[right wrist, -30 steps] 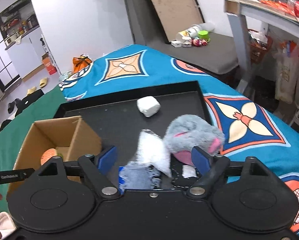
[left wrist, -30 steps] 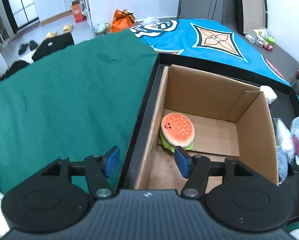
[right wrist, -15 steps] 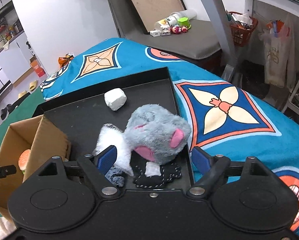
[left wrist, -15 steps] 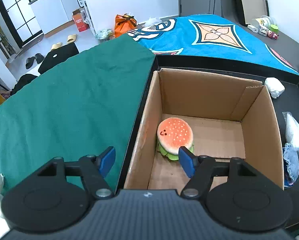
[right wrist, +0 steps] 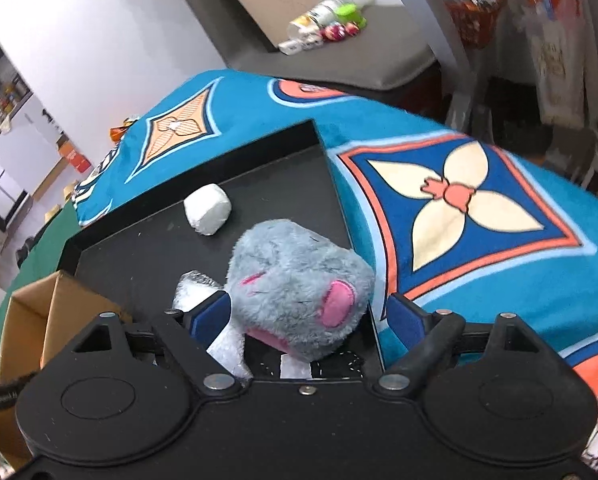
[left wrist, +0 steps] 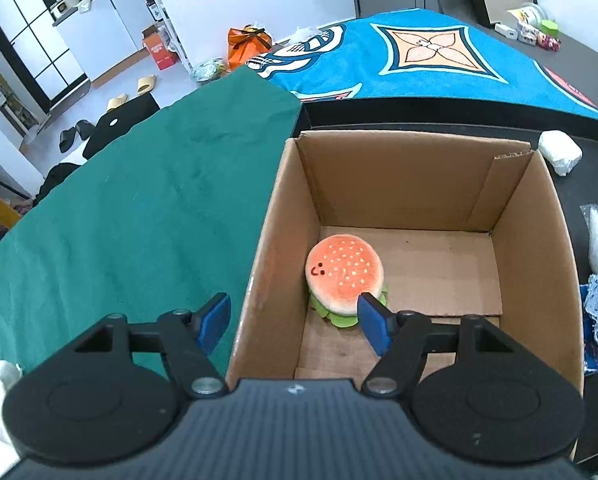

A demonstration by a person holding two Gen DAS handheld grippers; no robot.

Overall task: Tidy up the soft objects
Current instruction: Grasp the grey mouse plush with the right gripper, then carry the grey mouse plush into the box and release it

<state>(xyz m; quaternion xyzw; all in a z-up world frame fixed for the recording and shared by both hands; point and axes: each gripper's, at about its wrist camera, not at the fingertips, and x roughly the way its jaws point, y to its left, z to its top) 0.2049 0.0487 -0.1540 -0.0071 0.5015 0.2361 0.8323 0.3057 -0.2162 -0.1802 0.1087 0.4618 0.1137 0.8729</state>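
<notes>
Hovering with its blue-padded jaws spread wide, the left gripper (left wrist: 294, 322) straddles the near left wall of the brown cardboard box (left wrist: 527, 240); the round orange burger plush (left wrist: 344, 278) lies on the box floor, lower centre of frame. At lower centre of the right view, the right gripper (right wrist: 308, 316) gapes around the fluffy grey plush toy (right wrist: 295, 280) on the black tray (right wrist: 139, 248), near a white soft lump (right wrist: 207, 214).

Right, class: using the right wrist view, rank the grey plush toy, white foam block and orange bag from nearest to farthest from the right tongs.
1. Grey plush toy, between the right tongs.
2. White foam block, farther up the black tray.
3. Orange bag, far left, beyond the blanket.
</notes>
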